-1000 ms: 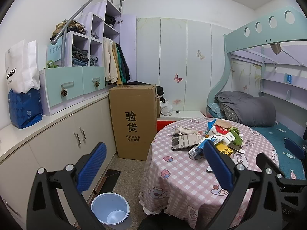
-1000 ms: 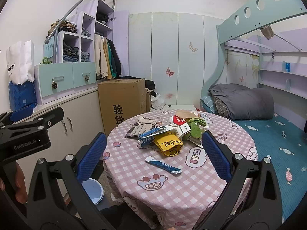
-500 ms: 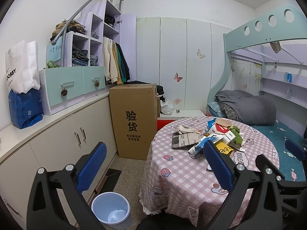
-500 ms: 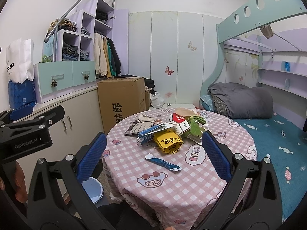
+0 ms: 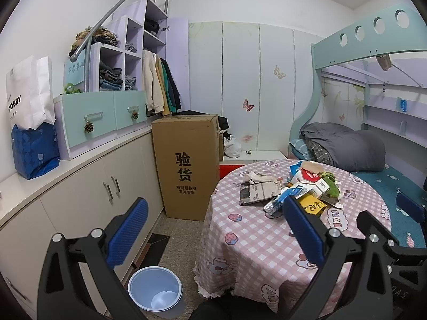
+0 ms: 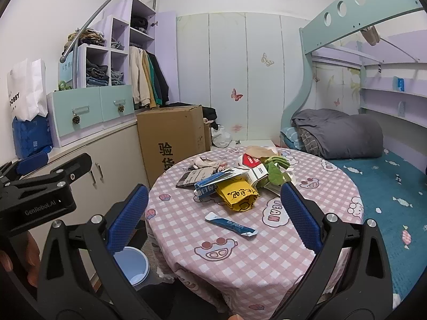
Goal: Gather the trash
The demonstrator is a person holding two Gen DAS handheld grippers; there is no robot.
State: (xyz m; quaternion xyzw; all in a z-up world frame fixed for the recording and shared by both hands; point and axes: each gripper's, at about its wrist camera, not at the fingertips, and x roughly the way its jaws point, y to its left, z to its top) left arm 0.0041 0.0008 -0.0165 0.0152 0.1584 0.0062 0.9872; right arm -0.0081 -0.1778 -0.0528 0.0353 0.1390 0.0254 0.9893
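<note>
A heap of trash (image 6: 240, 178) lies on the round table (image 6: 213, 250) with the pink checked cloth: a yellow bag (image 6: 238, 196), cartons, a newspaper (image 5: 257, 193), green scraps. A blue sachet (image 6: 230, 224) lies apart, nearer to me. A pale blue bin (image 5: 154, 289) stands on the floor left of the table. My left gripper (image 5: 213, 229) hovers open and empty over the gap between bin and table. Over the table's near half my right gripper (image 6: 214, 221) is open, empty, above the sachet.
A tall cardboard box (image 5: 186, 168) stands behind the bin beside the white cabinets (image 5: 88, 194). A bunk bed (image 6: 373, 170) with a grey duvet borders the table on the right. The left gripper's body (image 6: 40, 197) and a hand (image 6: 18, 261) show in the right wrist view.
Both views have drifted only slightly; the right gripper has edged a little closer to the table. Nothing was taken hold of or let go.
</note>
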